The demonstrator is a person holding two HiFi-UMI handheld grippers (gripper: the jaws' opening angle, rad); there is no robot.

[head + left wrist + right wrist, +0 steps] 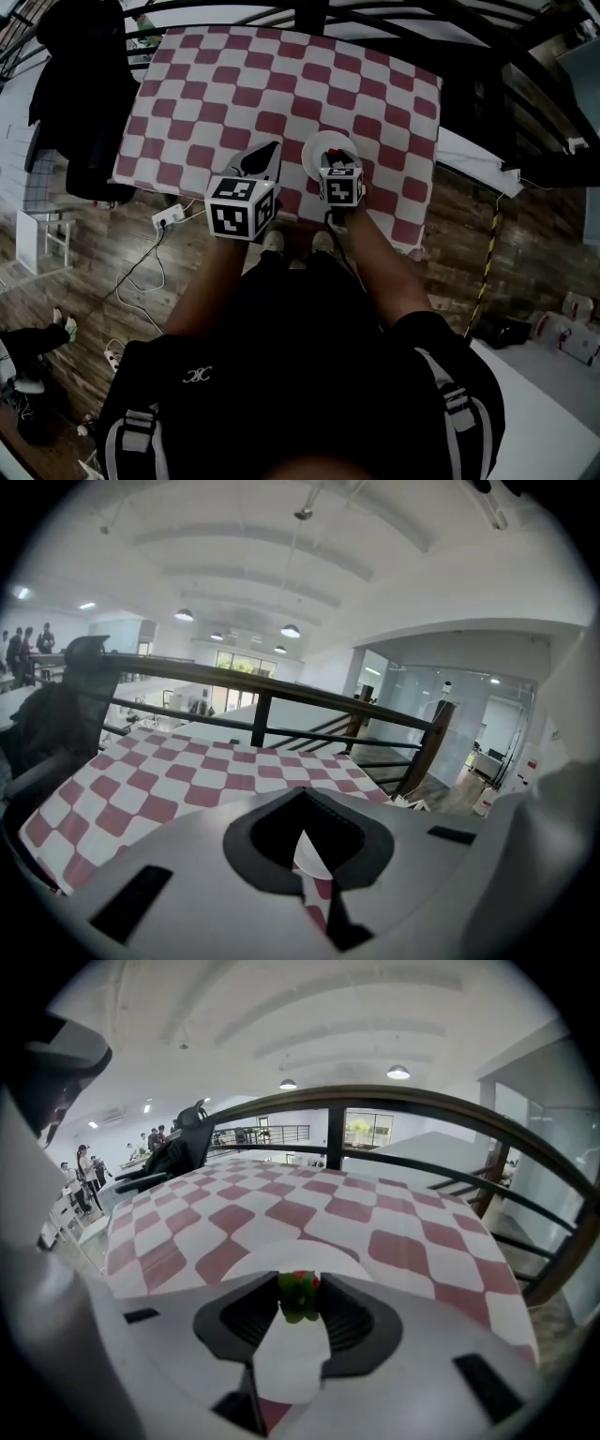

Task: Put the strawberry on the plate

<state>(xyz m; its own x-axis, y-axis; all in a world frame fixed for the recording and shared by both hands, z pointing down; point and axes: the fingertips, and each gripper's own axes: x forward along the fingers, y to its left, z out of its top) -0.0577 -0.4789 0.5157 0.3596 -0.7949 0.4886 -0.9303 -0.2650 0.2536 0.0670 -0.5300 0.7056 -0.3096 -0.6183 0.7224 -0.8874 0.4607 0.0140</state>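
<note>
Strawberry (298, 1297) sits pinched between the right gripper's (300, 1286) jaws, over the plate. The checked worktop (281, 84) carries that white plate (322, 143) near its front edge. The left gripper (302, 799), jaws pressed together and empty, hovers beside the plate.

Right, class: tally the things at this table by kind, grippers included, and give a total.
Red-and-white checked tablecloth: 1
Round white plate: 1
Red strawberry with green leaves: 1
Handheld two-jaw grippers (left gripper, right gripper): 2
Total: 5
</note>
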